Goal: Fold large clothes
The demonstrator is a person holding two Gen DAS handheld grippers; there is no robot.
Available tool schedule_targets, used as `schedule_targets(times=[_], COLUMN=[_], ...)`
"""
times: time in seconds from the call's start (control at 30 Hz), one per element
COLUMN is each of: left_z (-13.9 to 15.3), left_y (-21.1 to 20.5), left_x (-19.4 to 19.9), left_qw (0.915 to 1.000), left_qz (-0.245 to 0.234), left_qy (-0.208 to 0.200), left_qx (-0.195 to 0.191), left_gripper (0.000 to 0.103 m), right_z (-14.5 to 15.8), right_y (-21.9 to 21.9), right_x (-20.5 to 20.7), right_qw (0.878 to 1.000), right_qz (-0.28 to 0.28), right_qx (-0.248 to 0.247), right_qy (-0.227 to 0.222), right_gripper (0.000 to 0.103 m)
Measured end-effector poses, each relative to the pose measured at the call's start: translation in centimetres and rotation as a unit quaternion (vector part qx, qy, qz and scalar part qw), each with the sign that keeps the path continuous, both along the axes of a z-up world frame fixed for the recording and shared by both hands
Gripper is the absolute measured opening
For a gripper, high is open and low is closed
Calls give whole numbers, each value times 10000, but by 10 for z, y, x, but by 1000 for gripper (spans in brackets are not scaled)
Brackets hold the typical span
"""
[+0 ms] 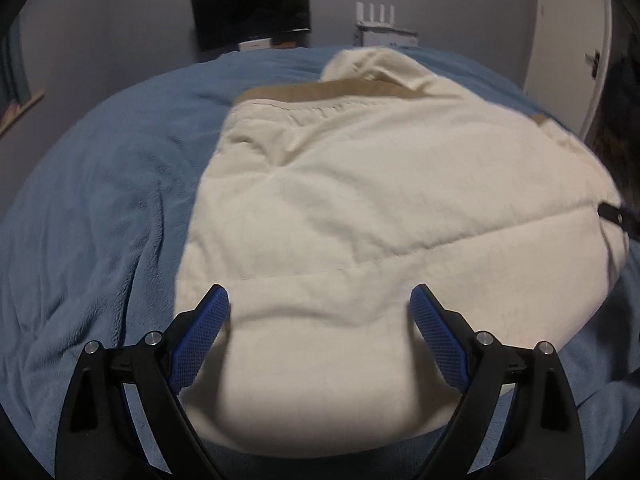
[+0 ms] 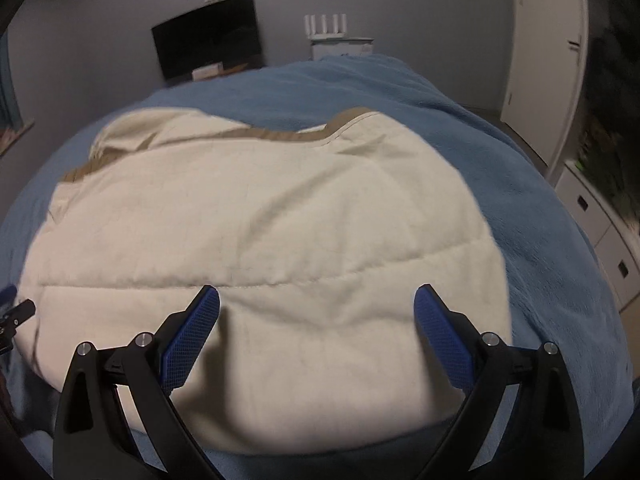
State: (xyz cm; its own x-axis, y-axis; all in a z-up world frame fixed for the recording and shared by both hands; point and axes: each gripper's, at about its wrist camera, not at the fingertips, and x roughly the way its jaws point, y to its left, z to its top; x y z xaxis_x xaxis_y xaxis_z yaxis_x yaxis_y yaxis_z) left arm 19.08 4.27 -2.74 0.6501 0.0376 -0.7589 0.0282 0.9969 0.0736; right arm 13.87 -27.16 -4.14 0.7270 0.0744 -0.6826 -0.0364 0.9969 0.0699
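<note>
So the coat [image 1: 384, 208], a big cream quilted thing with tan trim along its far edge, is lying on the blue blanket [image 1: 104, 208] that covers the bed, and it looks to me like it's partway folded. It's already a fairly compact, roughly rectangular slab with no sleeve sticking out to either side, so I'd guess the sleeves are tucked in, though I can't actually see them. The hood or collar end bunches up at the far side. What's probably left is at least one more fold, near edge over toward the tan trim or half over half, plus some smoothing, since the surface is still puffy and creased. Pose-wise, both grippers sit low at the near hem, pointing across the bed toward the wall with the TV [image 1: 252, 8]. The left gripper [image 1: 319, 320] has its blue pads [image 1: 200, 344] spread wide with nothing between them but the coat surface below, so it isn't gripping anything. Same for the right gripper [image 2: 317, 320]: fingers wide apart, empty, over the near edge a bit further right. They're side by side, since each one's tip pokes into the other's view at the edge. Both views are a bit blurry, so I can't tell whether the pads touch the fabric.
</note>
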Motion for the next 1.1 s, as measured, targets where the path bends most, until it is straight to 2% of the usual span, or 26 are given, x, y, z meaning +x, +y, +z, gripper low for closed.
schedule_targets(times=[0.1, 0.33, 0.47, 0.6, 0.73, 0.83, 0.97, 1.1], left_z=[-6, -13, -10, -3, 17, 37, 62, 91], left_y=[-4, -2, -1, -5, -12, -16, -27, -30], left_x=[6, 16, 13, 2, -17, -38, -68, -109], left_qw=[9999, 10000, 10000, 9999, 9993, 9975, 9942, 9882], left_qz=[-30, -25, -10, -67, -178, -274, -421, -544], left_qy=[48, 28, 33, 8, -294, -641, -975, -1189], left_qx=[112, 23, -5, 119, 159, -92, -161, -795], left_gripper=[91, 92, 92, 91, 96, 96, 96, 96], right_z=[-10, -16, -6, 19, 41, 53, 70, 80], right_y=[-9, -36, -37, -34, -30, -31, -40, -45], right_x=[16, 29, 12, -14, -51, -76, -104, -135], right_qw=[9999, 9977, 9971, 9964, 9970, 9976, 9970, 9962], right_qz=[-141, -547, -602, -541, -442, -368, -409, -330], right_qx=[36, 394, 458, 653, 595, 504, 525, 629], right_qy=[46, 65, 65, -11, -205, -290, -386, -496], right_gripper=[95, 95, 95, 95, 95, 95, 95, 95])
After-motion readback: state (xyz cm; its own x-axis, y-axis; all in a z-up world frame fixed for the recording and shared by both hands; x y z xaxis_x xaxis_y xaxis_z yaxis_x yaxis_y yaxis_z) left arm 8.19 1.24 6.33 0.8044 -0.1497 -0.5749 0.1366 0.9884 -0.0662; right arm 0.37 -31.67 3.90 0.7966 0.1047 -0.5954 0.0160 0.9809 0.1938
